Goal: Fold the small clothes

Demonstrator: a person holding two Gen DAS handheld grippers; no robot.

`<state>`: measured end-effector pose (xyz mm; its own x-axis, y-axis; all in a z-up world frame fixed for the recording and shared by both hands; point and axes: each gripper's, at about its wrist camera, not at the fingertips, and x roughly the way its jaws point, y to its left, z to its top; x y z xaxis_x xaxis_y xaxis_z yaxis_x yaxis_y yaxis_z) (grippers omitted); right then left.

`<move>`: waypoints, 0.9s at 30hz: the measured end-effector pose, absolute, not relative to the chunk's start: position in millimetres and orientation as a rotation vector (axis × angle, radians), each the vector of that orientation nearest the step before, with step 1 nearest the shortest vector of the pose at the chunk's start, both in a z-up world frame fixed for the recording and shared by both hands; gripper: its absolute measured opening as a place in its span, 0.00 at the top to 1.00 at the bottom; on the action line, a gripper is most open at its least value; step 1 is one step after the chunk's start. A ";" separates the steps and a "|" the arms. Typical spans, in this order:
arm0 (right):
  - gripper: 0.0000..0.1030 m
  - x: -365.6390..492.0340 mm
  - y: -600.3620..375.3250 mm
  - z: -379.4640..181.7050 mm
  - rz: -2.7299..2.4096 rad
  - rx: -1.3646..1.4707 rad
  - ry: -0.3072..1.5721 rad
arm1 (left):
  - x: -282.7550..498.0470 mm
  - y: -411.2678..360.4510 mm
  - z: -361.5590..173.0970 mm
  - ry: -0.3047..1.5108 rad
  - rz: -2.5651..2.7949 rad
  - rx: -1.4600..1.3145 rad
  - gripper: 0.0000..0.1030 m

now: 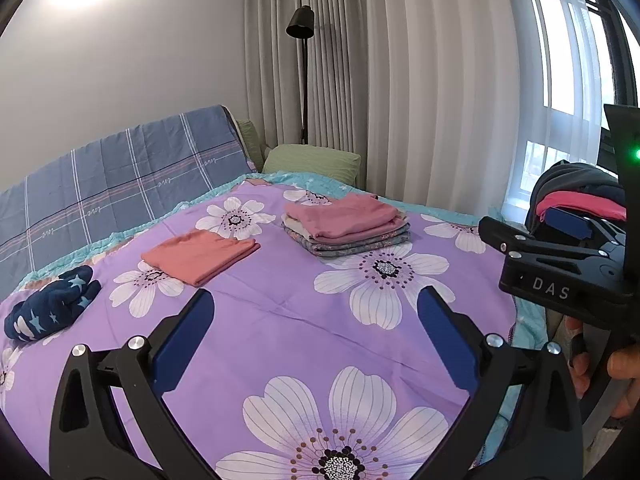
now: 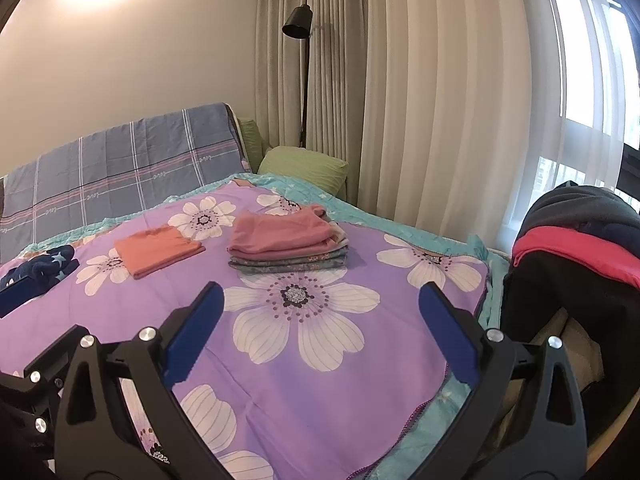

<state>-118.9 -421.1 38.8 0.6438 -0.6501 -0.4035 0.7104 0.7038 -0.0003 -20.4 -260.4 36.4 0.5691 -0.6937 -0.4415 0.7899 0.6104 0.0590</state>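
Both the left gripper [image 1: 316, 336] and right gripper [image 2: 320, 332] hovered above the bed [image 1: 280, 320], fingers spread wide and empty. Folded clothes [image 1: 346, 224] sat stacked ahead; unfolded clothes [image 2: 576, 236] were heaped to the right, likely next to fetch.

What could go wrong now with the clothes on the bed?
1. The folded stack is several layers high on a soft bedspread; a nudge might make it lean or slide apart.
2. The heap of unfolded clothes sits off the bed's right side; pulling one piece could drag others down.
3. Both the left gripper and the right gripper are open and close together, so they might bump.
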 end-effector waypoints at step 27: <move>0.03 -110.4 -424.5 28.4 -0.780 0.157 0.428 | -22.6 -268.9 30.7 0.407 -0.882 0.293 0.01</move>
